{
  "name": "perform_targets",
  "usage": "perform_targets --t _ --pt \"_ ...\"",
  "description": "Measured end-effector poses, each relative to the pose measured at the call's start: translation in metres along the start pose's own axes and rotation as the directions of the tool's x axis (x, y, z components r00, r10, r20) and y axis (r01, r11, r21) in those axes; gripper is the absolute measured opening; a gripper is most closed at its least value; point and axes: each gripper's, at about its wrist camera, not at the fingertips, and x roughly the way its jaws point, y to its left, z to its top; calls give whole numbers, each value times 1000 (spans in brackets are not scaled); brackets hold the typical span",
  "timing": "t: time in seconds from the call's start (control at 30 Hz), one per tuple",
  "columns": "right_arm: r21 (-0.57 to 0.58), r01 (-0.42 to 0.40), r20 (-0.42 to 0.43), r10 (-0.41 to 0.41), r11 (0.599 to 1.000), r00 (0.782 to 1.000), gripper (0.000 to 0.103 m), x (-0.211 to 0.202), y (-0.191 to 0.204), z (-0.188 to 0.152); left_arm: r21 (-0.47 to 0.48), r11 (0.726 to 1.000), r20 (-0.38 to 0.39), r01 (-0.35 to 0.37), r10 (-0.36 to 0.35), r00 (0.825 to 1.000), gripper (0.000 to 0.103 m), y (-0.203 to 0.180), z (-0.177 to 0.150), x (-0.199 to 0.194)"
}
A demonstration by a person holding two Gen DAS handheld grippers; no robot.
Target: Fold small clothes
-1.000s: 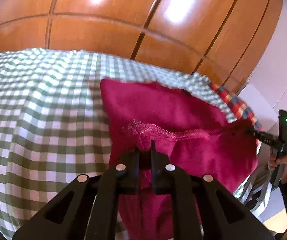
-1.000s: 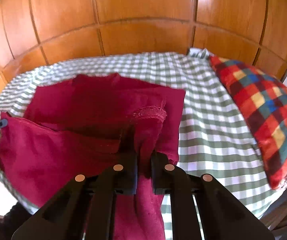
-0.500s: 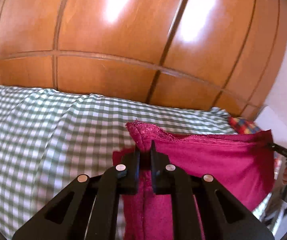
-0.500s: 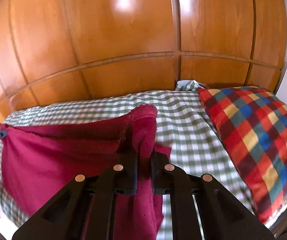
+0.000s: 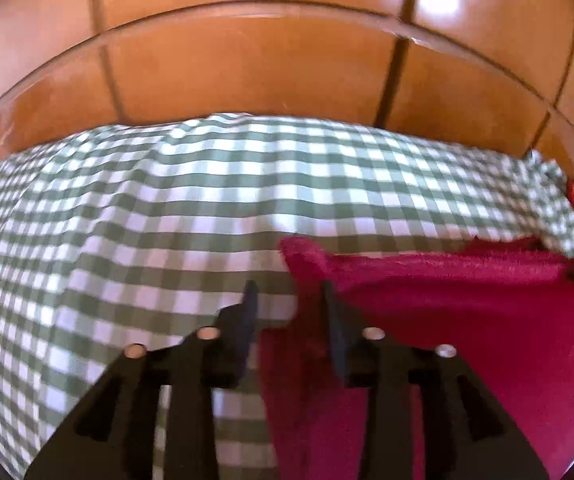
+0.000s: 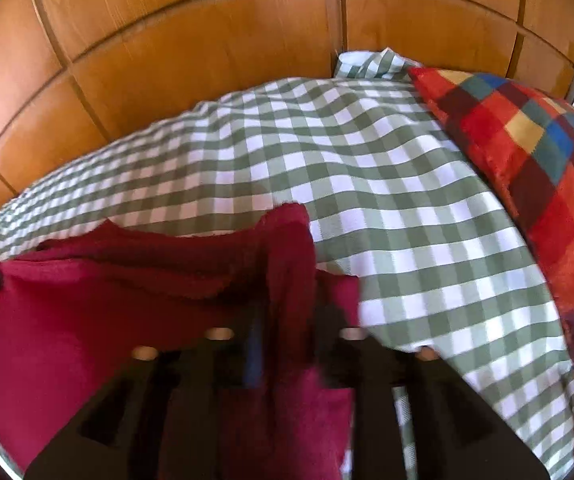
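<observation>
We see the left gripper [image 5: 289, 304] and right gripper [image 6: 289, 320], jaws just parted, releasing the crimson soft knit garment [image 6: 87, 312] onto the near green-checked bedspread [image 6: 367, 184]. Light and limp, we judge it best pinched at its lace-edged corners.

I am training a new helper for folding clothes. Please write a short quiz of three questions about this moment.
1. True or false: the left claw pinches the red garment.
2. What lies right of the garment on the checked sheet? A) plaid pillow B) basket
3. Is the right claw open or shut?

Key: 1 false, its jaws have just been opening; 2 A, the plaid pillow; 3 open.
</observation>
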Motion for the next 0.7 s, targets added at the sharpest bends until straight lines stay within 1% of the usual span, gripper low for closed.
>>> perform_targets --t 0.03,0.1,0.13,0.2,0.23,0.27,0.37,0.43,0.53,0.67,0.7 --pt "7 -10 22 10 1000 1000 72 -11 0 -4 -14 1000 4 13 -13 1000 35 4 -1 -5" --pt "15 -64 46 63 998 997 72 -34 -11 -16 -30 998 23 50 -49 999 35 12 -11 -21" --pt "22 -85 53 84 996 995 72 -46 -16 -24 -30 997 31 66 -65 997 33 15 -15 -26" --pt "37 -125 56 123 991 991 72 -62 -26 -38 -15 995 40 101 -101 994 33 18 -35 -42" --pt "47 -154 56 151 987 987 72 -71 -32 -49 -9 993 40 118 -117 992 35 19 -42 -48" --pt "51 -183 54 180 982 982 72 -82 -37 -61 0 990 39 143 -143 989 39 19 -53 -56" --pt "56 -235 42 233 970 971 71 -104 -46 -92 3 978 41 209 -209 977 48 22 -86 -77" --pt "40 -249 24 248 968 968 66 -109 -45 -109 -22 966 28 256 -256 966 50 28 -107 -86" --pt "-1 -243 -25 243 970 970 56 -110 -39 -134 -41 954 23 296 -295 955 50 31 -132 -98" --pt "-34 -223 -60 221 974 973 42 -98 -31 -148 -63 941 16 334 -333 943 50 33 -149 -98" --pt "-38 -223 -68 220 974 973 36 -93 -27 -149 -70 939 13 337 -337 942 50 34 -150 -97"
